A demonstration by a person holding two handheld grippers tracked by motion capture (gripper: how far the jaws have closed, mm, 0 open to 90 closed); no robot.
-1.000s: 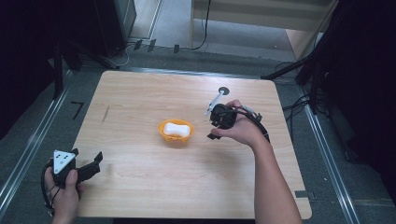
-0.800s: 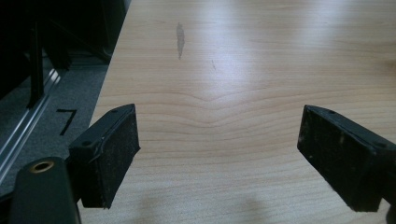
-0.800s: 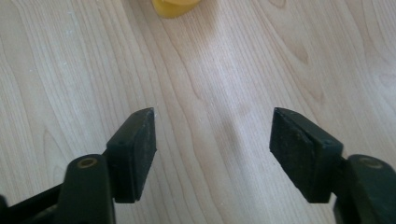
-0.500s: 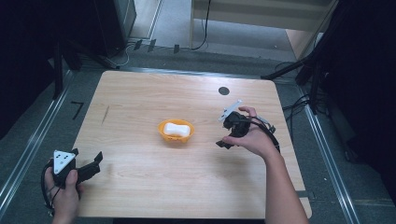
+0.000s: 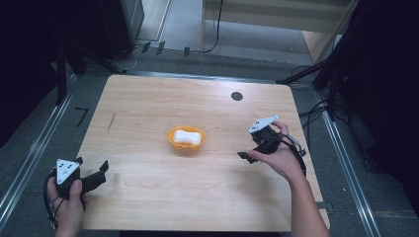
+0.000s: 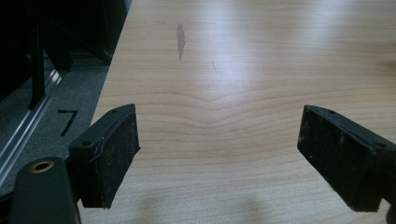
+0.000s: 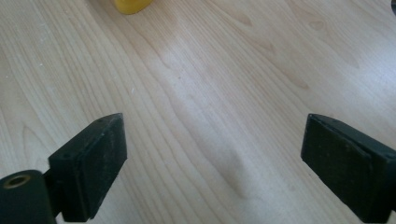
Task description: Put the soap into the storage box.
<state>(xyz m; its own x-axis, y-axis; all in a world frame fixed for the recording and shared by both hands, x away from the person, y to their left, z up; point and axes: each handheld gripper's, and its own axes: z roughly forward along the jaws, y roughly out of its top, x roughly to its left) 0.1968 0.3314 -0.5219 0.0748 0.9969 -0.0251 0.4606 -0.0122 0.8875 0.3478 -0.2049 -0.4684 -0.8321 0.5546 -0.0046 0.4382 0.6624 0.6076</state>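
An orange bowl sits at the middle of the wooden table, with a white lump inside it. My left gripper rests at the table's near left corner. Its jaws stand wide apart over bare wood in the left gripper view. My right gripper hovers right of the bowl, clear of it. It is open and holds nothing in the right gripper view, where the bowl's yellow-orange edge peeks in at the top.
A small black disc lies on the table near its far edge. A dark streak marks the wood at the left. Cables and dark stands crowd the floor beyond the right edge. Metal rails run along both sides.
My right gripper has drawn back from the black disc, toward the person and to the right, leaving the disc uncovered. The left gripper has stayed put.
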